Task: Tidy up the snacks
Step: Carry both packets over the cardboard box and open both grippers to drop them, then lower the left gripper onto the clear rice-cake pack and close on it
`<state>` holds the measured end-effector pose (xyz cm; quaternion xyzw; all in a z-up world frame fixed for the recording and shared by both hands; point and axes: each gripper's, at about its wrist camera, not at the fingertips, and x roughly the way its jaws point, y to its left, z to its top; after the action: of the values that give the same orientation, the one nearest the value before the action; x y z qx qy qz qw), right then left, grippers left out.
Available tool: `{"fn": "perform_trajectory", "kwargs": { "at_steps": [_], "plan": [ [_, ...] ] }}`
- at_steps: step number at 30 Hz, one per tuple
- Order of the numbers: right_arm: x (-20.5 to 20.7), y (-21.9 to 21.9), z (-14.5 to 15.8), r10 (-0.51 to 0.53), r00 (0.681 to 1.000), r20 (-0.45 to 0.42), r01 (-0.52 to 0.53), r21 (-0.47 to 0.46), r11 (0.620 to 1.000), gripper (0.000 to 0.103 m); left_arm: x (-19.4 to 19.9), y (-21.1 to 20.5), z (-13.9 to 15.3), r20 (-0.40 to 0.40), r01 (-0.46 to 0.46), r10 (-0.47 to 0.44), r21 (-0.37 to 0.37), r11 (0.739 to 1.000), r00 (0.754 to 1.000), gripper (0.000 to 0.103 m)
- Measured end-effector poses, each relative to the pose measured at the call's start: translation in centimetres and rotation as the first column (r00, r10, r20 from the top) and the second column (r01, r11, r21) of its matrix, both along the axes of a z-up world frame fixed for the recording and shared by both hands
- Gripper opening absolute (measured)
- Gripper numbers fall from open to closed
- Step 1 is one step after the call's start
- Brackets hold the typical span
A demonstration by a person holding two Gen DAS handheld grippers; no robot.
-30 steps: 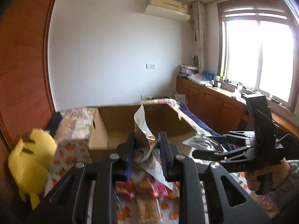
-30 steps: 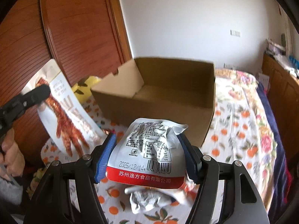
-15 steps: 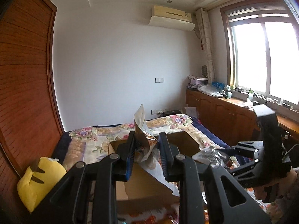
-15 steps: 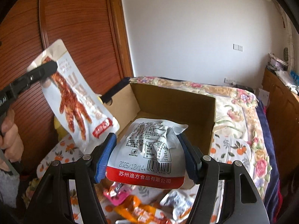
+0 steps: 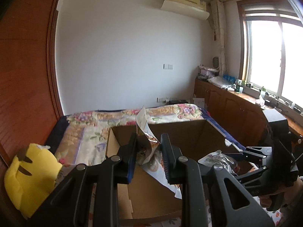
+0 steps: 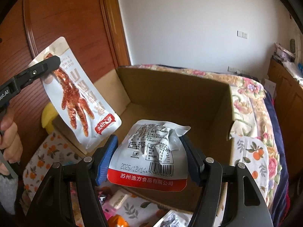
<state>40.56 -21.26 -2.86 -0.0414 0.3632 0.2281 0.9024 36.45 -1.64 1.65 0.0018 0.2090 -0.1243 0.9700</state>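
An open cardboard box [image 5: 189, 132] stands on the bed, its inside [image 6: 170, 98] bare as far as I see. My left gripper [image 5: 148, 151] is shut on a white pouch printed with a red chicken foot [image 6: 75, 98], seen edge-on [image 5: 144, 130] in the left wrist view and hanging over the box's left wall. My right gripper [image 6: 147, 141] is shut on a white pouch with a red bottom band and a barcode [image 6: 151, 151], held over the box's near edge. The left wrist view shows that right gripper [image 5: 233, 162] with its crumpled pouch [image 5: 217, 158].
A yellow plush toy [image 5: 28, 176] lies left of the box against the wooden wardrobe [image 6: 66, 19]. Loose snack packets [image 6: 117, 200] lie on the floral bedspread [image 6: 251, 151] in front of the box. Low wooden cabinets [image 5: 227, 104] run under the window at right.
Both grippers have moved forward to the box, each keeping its pouch. The box now lies close under them, and the chicken-foot pouch hangs over its left wall.
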Motion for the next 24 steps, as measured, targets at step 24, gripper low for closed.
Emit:
{"fn": "perform_trajectory", "kwargs": {
  "at_steps": [24],
  "plan": [
    [-1.0,0.1,-0.1,-0.013,1.000,0.010,0.013,0.003,1.000,0.075,-1.9,-2.2,0.2,-0.056,0.035,-0.031,0.069,0.997,0.998,0.034]
  ]
}}
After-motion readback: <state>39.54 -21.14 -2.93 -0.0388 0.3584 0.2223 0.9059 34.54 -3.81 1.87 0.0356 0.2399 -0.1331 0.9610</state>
